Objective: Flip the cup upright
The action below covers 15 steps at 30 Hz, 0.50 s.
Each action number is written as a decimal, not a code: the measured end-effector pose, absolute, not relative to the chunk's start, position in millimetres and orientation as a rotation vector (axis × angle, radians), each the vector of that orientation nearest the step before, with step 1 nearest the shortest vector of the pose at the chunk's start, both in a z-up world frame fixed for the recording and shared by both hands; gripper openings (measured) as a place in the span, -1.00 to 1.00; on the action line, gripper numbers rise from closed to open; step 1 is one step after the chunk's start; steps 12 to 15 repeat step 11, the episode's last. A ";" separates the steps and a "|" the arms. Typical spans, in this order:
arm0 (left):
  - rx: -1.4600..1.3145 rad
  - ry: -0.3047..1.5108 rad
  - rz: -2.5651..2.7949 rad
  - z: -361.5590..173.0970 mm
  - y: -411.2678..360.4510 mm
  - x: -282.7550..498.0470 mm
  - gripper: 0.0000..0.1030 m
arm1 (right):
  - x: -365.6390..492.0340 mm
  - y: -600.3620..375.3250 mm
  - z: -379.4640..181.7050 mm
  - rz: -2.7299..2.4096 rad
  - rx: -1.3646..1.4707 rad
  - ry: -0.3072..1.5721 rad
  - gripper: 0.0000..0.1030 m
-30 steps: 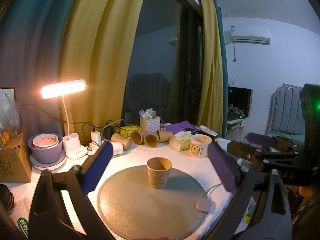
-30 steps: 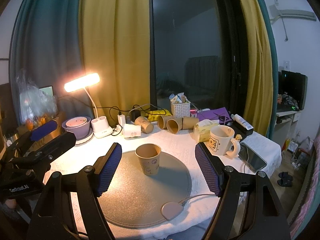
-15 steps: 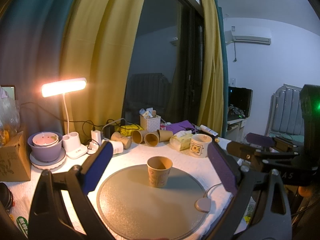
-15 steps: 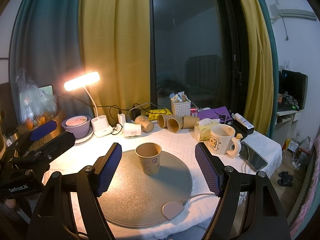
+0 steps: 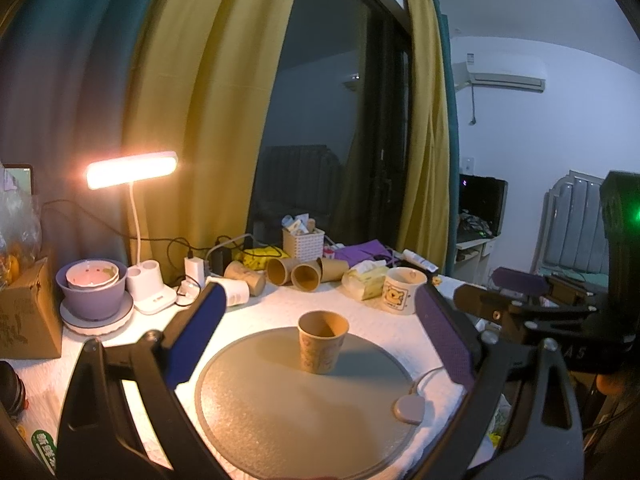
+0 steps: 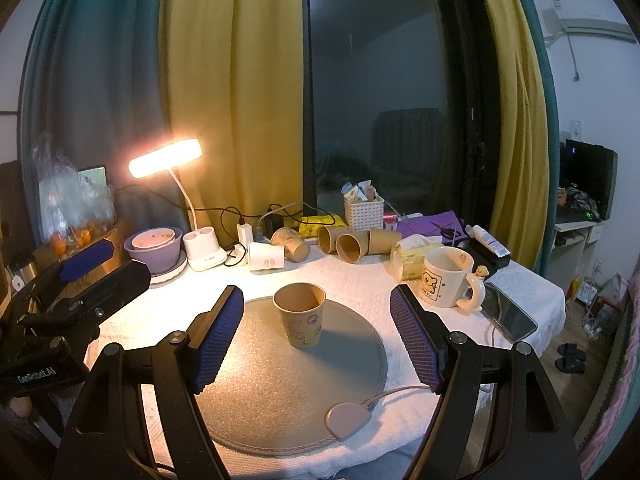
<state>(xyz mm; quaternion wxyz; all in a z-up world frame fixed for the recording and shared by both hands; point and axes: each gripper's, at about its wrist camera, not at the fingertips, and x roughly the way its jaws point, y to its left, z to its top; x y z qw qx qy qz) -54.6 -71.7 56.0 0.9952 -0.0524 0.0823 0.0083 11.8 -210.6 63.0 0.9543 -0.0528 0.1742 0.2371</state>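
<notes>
Unmoved since earlier: cup (image 6: pixel 301 315) upright at mat (image 6: pixel 256 412) twelve o'clock, left gripper (image 5: pixel 320 338) and right gripper (image 6: pixel 317 334) wide, empty; keep clear.

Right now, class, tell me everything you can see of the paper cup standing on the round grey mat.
The paper cup is tan-brown, paper by its look, with small cartoon prints on its tapered wall. It stands upright, mouth up, and seems empty. Its base rests on the round grey mat, towards the far side. Nothing else touches it: the right claw and the left claw are both open and short of it.
</notes>
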 end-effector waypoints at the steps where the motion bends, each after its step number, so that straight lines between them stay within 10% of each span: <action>1: -0.105 0.167 0.015 56.7 -69.9 -53.5 0.87 | 11.3 -210.7 62.8 0.482 -0.108 0.353 0.52; 15: -0.108 0.165 0.016 57.1 -69.0 -53.3 0.87 | 12.0 -209.8 62.4 0.485 -0.109 0.356 0.52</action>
